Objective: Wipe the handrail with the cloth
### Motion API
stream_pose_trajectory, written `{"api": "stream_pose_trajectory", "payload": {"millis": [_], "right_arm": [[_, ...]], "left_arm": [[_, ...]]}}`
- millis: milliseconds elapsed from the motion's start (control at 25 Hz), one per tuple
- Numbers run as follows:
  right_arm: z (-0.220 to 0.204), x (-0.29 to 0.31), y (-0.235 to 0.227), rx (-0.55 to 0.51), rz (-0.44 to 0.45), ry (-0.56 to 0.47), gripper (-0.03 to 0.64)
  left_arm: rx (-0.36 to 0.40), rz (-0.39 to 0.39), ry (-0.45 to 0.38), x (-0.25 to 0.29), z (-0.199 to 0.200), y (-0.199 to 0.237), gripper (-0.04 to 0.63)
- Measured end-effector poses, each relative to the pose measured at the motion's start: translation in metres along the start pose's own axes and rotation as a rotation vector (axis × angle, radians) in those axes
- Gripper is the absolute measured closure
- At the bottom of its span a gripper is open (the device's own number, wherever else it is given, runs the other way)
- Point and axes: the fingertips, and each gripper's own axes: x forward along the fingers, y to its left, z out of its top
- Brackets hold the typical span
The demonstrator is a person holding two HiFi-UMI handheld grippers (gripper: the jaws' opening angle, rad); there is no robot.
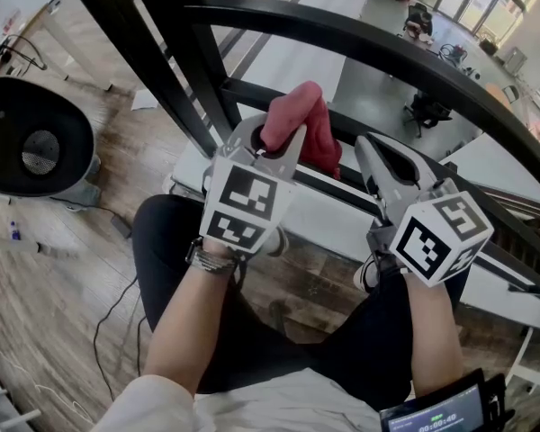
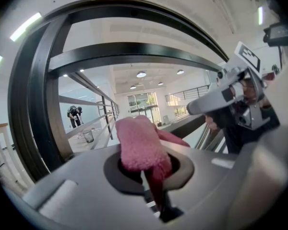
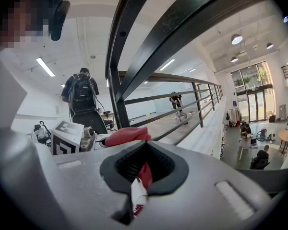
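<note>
left gripper (image 1: 281,140): jaws clenched on cloth (image 1: 304,115), near handrail (image 1: 369,50) | right gripper (image 1: 371,151): jaws together, beside cloth

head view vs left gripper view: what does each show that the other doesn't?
Head view only: the person's legs, the wood floor, a round black object at left, and the lower level beyond the railing.
Left gripper view only: ceiling lights and a distant person by the far railing.
Both: the pink cloth pinched in the left gripper, the right gripper beside it, and the black handrail.
</note>
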Motion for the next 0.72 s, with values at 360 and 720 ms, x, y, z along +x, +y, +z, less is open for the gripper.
{"api": "stream_pose_trajectory", "payload": {"millis": [360,720], "right_arm": [[0.0,-0.002,-0.004,0.001,-0.008,-0.007,0.615],[0.003,-0.006,-0.008,0.002,-0.027,-0.008,0.615]], "left_arm": [[0.025,-0.039,-0.006,0.005,0.003,-0.013,0.565],[0.063,-0.088,-0.022,0.008,0.009,-0.025,0.565]]}}
